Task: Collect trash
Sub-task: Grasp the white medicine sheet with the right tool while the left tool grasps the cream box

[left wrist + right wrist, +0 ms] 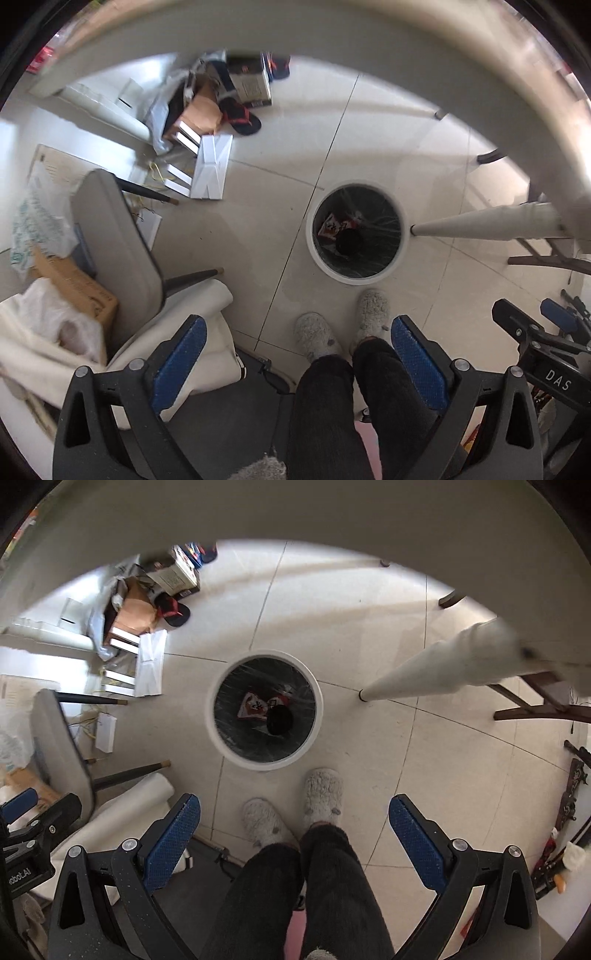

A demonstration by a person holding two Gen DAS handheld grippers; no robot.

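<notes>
Both grippers point down at the floor, left gripper [297, 354] and right gripper [293, 829] each spread wide with nothing between the pads. Beyond 2 fuzzy slippers [323, 794], the white bin [264, 710] holds a red-and-white wrapper [255, 706].

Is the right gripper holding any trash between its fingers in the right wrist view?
No: the right gripper stands wide open with nothing between its blue pads, and the wrappers lie inside the white trash bin below.
</notes>
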